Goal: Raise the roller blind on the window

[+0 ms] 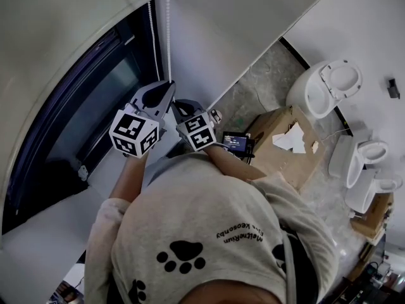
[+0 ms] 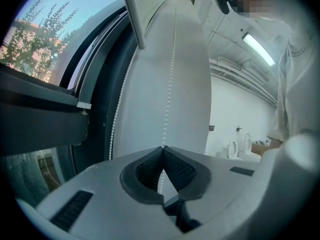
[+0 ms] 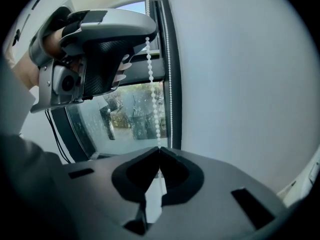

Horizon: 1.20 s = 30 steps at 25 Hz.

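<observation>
The window fills the left of the head view, its dark frame running down to the floor. The roller blind hangs pale across the window's upper part, with glass exposed beneath its lower edge. Just right of the window frame, against the white wall, the bead chain hangs in two thin strands.

The left hand-held gripper is at the window's right edge. In the left gripper view its jaws are pressed together with only a slit between the pads, and one strand of the bead chain runs straight down into that slit. The second strand hangs free nearer the window frame.

The right hand-held gripper sits just beside the left one, slightly farther from the window and lower on the chain. In the right gripper view its jaws are likewise closed tight on the chain. The beaded strand stretches from the left hand-held gripper above down into them, with the window glass behind.

Well to the right of the window, on the floor, stand an open cardboard box and several white toilets.
</observation>
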Motion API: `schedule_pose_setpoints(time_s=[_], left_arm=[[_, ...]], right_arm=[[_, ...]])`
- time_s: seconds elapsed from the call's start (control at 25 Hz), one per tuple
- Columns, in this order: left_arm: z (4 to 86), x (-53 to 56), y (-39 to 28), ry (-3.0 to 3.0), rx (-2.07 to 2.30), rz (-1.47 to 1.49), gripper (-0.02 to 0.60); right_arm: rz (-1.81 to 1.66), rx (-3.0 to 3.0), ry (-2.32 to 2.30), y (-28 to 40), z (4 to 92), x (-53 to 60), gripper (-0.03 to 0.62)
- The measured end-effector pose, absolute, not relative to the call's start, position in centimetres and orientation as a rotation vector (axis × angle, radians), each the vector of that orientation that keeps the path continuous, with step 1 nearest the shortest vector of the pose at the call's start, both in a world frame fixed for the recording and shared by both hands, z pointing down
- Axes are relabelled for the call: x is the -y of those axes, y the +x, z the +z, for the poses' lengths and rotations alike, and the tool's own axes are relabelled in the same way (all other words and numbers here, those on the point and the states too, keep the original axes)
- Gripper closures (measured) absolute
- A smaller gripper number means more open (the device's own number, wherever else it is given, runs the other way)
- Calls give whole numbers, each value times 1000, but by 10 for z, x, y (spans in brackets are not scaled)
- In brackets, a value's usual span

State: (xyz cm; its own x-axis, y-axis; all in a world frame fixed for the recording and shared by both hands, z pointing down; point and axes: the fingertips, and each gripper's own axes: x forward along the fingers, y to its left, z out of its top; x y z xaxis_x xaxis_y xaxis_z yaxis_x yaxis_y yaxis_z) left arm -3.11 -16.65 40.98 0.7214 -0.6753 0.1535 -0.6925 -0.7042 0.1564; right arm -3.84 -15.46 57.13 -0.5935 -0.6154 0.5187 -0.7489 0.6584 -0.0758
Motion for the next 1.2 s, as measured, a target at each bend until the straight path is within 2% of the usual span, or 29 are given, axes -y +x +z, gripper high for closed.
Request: schedule_pose_setpoints(time_s=[0.44,0.64,0.96,1.2], left_arm=[[416,164,-30,2713,1100,108,572],[417,168,-35,2713,1122,103,572],[417,173,-40,2708,1133,85,572],[416,171,-38,2710,1126,74,572]], right_arm=[[374,2428,1030,-33,560,148,580],[297,2514,1051,-31,512,148,496],[239,2626,1164,-12,428,145,487],[62,2775,1207,-19,328,150,487]])
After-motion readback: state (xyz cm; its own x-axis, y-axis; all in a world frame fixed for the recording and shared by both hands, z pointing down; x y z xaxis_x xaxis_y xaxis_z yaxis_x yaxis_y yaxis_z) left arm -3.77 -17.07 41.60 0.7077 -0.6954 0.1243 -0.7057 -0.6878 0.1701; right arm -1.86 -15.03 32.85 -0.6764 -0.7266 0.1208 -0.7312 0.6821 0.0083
